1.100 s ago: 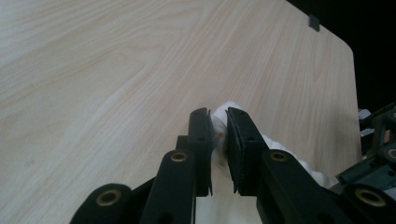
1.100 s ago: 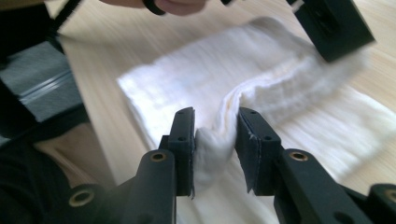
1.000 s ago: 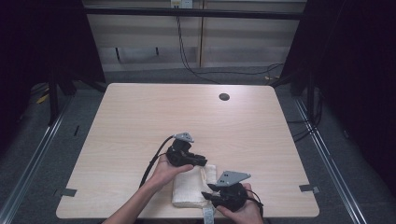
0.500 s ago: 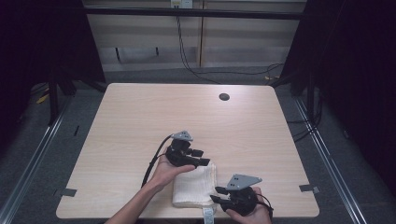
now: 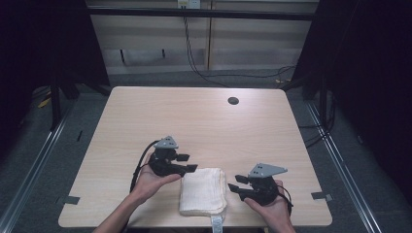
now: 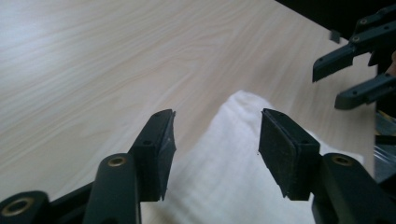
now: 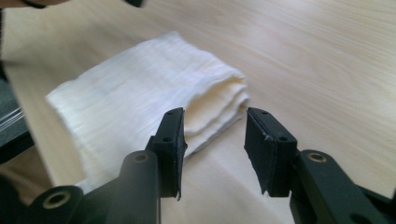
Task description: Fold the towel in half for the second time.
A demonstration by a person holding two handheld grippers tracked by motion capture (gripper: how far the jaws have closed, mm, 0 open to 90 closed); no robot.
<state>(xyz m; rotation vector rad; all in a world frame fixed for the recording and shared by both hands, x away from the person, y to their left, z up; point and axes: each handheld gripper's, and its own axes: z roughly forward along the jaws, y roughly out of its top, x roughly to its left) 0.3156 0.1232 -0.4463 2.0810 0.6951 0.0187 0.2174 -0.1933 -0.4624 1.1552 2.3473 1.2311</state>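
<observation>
Two grippers: held on either side of the folded cloth.
Cloth: laid on the table at its near edge.
Left gripper: jaws just opened, spread apart, nothing clamped.
Right gripper: jaws just widened, nothing gripped.

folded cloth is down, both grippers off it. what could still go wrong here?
1. The folded cloth lies at the table's near edge, its tag hanging over; a nudge could drag it off.
2. The left gripper, jaws just opened, hangs close above the cloth and could catch it.
3. The right gripper points at the loose layered edge and could unfold it.
</observation>
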